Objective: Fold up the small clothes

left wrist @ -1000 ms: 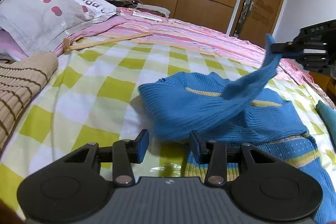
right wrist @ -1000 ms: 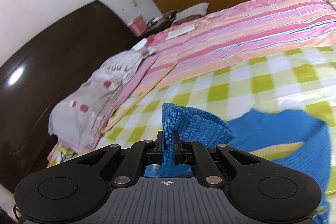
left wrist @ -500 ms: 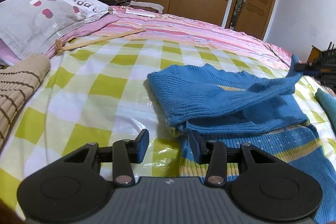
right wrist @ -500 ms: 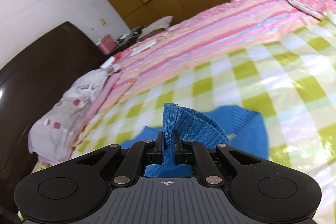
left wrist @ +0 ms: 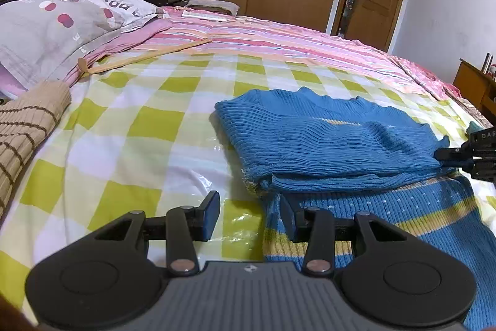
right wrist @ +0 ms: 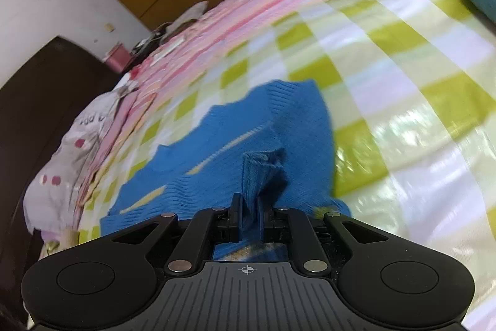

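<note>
While a blue ribbed knit sweater (left wrist: 325, 141) lies on the green-checked bedsheet (left wrist: 148, 126), the right gripper (right wrist: 250, 217), jaws opening, has its cuff between them; the left gripper (left wrist: 249, 214) hovers half-open, empty.

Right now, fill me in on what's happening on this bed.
A person with a gripper in each hand is folding a blue sweater on the checked sheet. The right gripper has a sleeve cuff between its jaws, which are opening, laying it across the body. The left gripper is open and empty by the hem.
</note>
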Motion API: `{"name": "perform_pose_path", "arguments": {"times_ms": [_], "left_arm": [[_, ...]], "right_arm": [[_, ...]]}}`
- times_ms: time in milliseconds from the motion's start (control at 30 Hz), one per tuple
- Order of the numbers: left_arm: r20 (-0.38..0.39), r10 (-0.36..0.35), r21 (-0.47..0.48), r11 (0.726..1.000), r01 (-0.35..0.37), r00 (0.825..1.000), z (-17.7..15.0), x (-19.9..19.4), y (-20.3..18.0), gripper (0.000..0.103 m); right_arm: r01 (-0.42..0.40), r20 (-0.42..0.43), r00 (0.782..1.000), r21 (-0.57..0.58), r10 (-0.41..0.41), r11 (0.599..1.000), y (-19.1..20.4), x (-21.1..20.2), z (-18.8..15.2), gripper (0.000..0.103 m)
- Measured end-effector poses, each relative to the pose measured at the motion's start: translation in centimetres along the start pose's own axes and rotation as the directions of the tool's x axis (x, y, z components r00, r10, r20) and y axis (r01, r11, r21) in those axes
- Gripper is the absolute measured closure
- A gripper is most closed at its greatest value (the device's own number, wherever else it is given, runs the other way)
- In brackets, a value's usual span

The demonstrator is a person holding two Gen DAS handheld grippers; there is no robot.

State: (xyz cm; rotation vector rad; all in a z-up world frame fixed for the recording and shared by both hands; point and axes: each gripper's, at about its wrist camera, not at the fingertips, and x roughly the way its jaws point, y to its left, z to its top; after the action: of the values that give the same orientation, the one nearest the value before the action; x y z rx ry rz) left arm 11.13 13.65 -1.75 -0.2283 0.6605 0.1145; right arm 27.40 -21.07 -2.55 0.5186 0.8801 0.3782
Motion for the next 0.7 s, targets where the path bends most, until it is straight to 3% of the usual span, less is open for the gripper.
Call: {"name": "perform_pose_path", "arguments": {"times_ms": [367,533,700], "left_arm": [[0.002,0.007,0.005,1.000,-0.007,1.000,-0.1,0.0,-0.1,0.056],[0.017,0.017,-0.005,1.000,-0.017,1.000,0.1,-0.2,0.0,0.056],[0.052,0.024,0.007,1.000,-0.025,0.998,1.0,-0.5,-0.8,0.056]], "right_arm": [[-0.067,0.030,0.998,0.128,0.064,0.990,-1.5,-0.4,0.3,0.087],[0.001,0.039,0.999,0.095,-0.004,0.996,-1.1,-0.1,0.5,0.094],[0.056,0.040,0.998,0.032,-0.057,0.998,-0.4,-0.4,0.7,0.094]]}}
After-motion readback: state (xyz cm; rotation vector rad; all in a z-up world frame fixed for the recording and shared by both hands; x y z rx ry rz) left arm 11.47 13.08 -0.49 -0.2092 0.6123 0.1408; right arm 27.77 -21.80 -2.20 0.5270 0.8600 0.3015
